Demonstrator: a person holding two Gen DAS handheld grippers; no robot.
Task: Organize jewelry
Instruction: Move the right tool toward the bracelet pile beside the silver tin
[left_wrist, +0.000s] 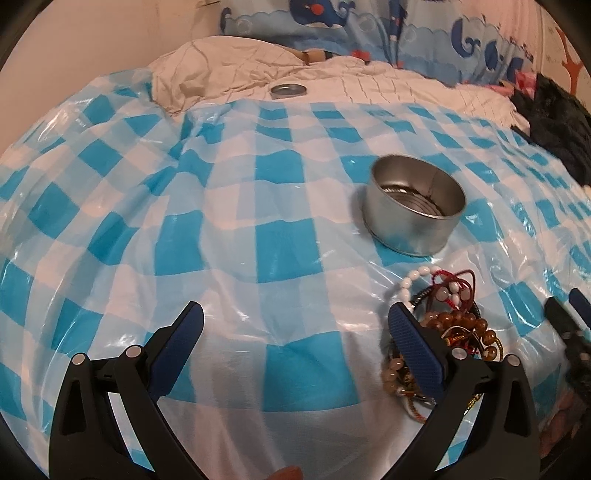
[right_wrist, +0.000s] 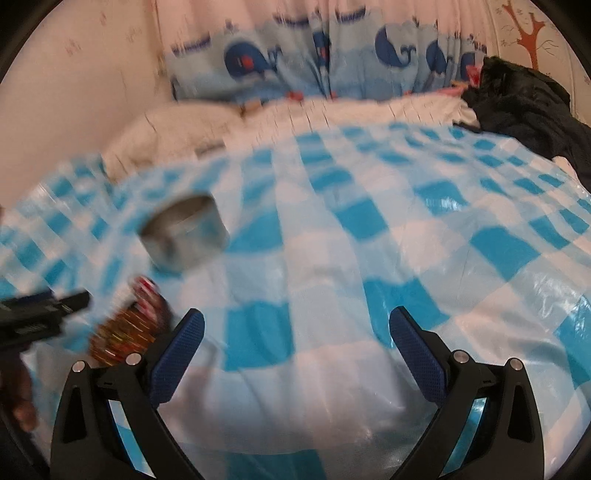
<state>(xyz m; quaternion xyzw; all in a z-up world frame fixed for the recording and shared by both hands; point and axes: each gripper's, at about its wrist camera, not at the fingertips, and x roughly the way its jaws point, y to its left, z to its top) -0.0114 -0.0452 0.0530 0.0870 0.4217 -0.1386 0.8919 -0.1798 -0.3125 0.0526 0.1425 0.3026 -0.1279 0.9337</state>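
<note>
Lying in a heap on the blue and white checked plastic sheet (left_wrist: 258, 206) is the pile of jewelry (left_wrist: 443, 325). It has white beads, brown beads and red strings all tangled up. In the right wrist view the pile (right_wrist: 125, 328) is blurry and sits low on the left side.

Just past the pile stands a round silver tin (left_wrist: 413, 206). It is open at the top. The pile and the tin are near each other but not touching. The tin (right_wrist: 184, 232) looks smeared in the right wrist view.

The left gripper (left_wrist: 295, 347) hangs over the sheet with its two blue tongs spread wide apart. Nothing is between them. Its right tong is just in front of the pile, so some beads are hidden behind it.

The right gripper (right_wrist: 295, 347) has its tongs spread wide too, with nothing held. The pile is off to its left side.

Farther back a small silver lid (left_wrist: 288, 89) lies on a cream pillow (left_wrist: 221, 70). Behind that hangs a curtain with blue whales (left_wrist: 332, 22). A black cloth (left_wrist: 554, 133) lies at the far right.
</note>
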